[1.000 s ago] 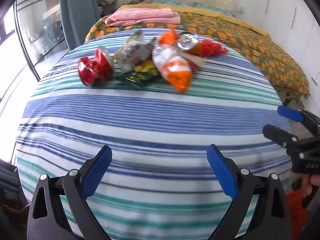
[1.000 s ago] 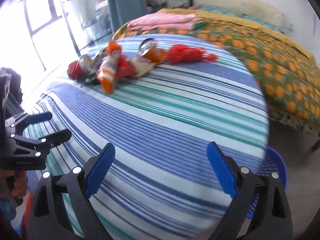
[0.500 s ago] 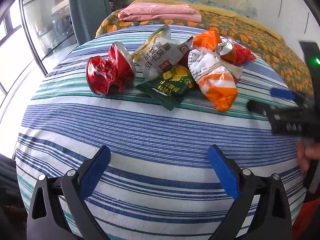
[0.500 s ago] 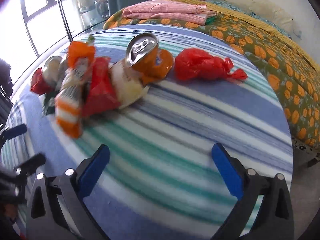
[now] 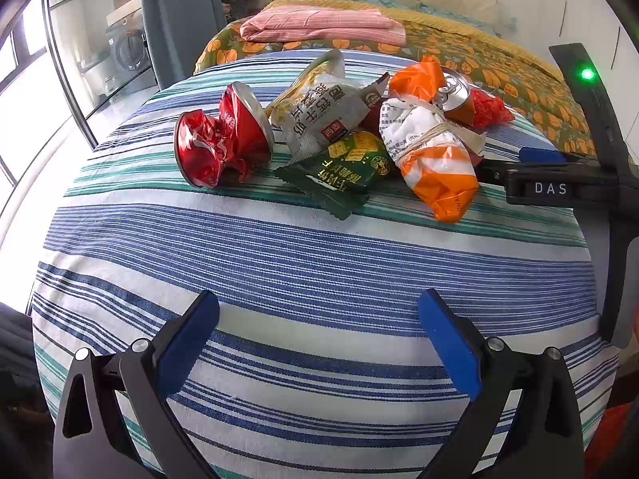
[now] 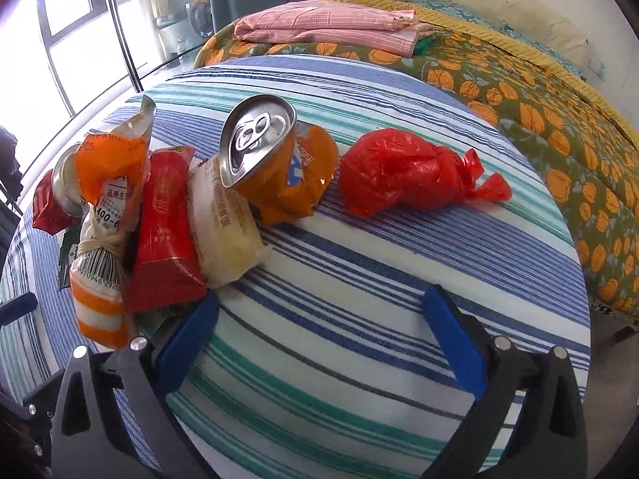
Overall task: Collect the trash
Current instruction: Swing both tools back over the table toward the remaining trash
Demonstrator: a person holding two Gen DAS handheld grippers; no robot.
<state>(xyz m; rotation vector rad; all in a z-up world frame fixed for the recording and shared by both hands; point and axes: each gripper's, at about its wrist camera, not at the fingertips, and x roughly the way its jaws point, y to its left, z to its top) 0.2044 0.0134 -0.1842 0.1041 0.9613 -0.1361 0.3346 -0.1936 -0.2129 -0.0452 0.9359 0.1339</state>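
Reaching toward the litter is the step in hand, judged from how both tools sit short of the pile with nothing picked up yet.

From the left wrist, the left tool (image 5: 317, 343) stands wide open and empty over bare striped cloth on the worktop (image 5: 279, 247). Well ahead of it lies the heap: a crushed red can (image 5: 219, 145), a pale snack bag (image 5: 319, 111), a green wrapper (image 5: 343, 169) and an orange-and-white tied bag (image 5: 431, 159). The right tool (image 5: 535, 171) enters from the right edge, its tip just beside the tied bag.

From the right wrist, the right tool (image 6: 319, 343) has just been opening and now gapes fully, with nothing between its jaws. Its left pad sits close beside a red packet (image 6: 163, 235) and a cream packet (image 6: 225, 231). An orange can (image 6: 275, 167) leans behind them, and a red knotted bag (image 6: 407, 173) lies apart to the right.

Next, a tool probably needs to advance until one piece sits between its pads, then close.

Only the right wrist shows the red and cream packets and the knotted bag whole; only the left shows the green wrapper and crushed can clearly. No bin is visible in either.
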